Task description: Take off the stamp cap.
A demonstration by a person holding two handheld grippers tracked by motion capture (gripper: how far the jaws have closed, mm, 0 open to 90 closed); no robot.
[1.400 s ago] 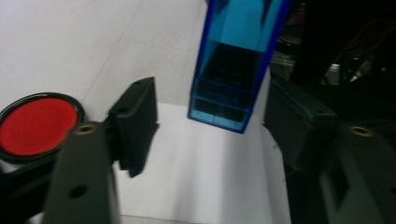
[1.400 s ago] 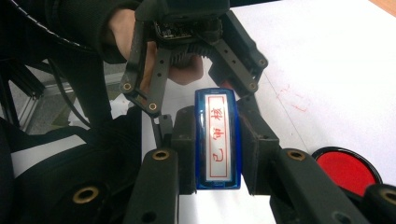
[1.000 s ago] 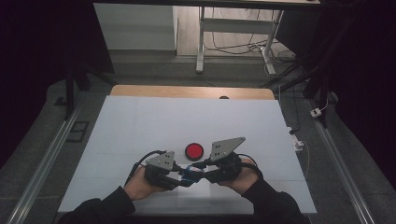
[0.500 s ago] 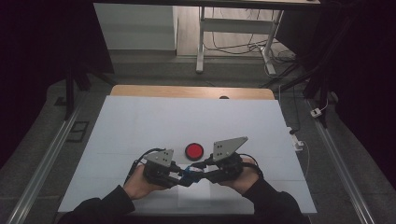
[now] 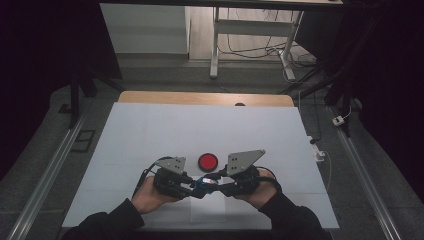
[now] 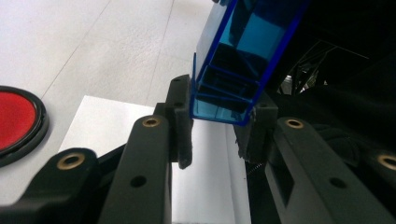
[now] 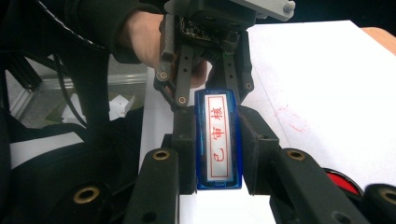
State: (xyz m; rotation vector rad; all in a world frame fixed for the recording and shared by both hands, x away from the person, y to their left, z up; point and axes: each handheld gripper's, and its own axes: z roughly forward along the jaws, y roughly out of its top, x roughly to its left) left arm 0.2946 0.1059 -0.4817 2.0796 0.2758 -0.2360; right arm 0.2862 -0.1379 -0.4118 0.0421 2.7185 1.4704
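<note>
A small blue see-through stamp (image 5: 205, 182) with a white label of red characters (image 7: 218, 140) hangs just above the table's near middle, held at both ends. My left gripper (image 5: 192, 186) is shut on one end; in the left gripper view the blue case (image 6: 233, 70) sits between the pads (image 6: 182, 116). My right gripper (image 5: 216, 184) is shut on the other end, its pads pressed on the case's long sides. In the right gripper view the left gripper (image 7: 212, 93) faces mine from beyond the stamp. A round red ink pad (image 5: 208, 161) lies just beyond both grippers.
A white board (image 5: 200, 130) covers the table, with a wooden strip (image 5: 205, 98) at its far edge. A white sheet of paper (image 5: 207, 210) lies under the hands. A faint red stamp print (image 7: 292, 119) marks the board. Cables and a desk frame (image 5: 250, 30) stand beyond.
</note>
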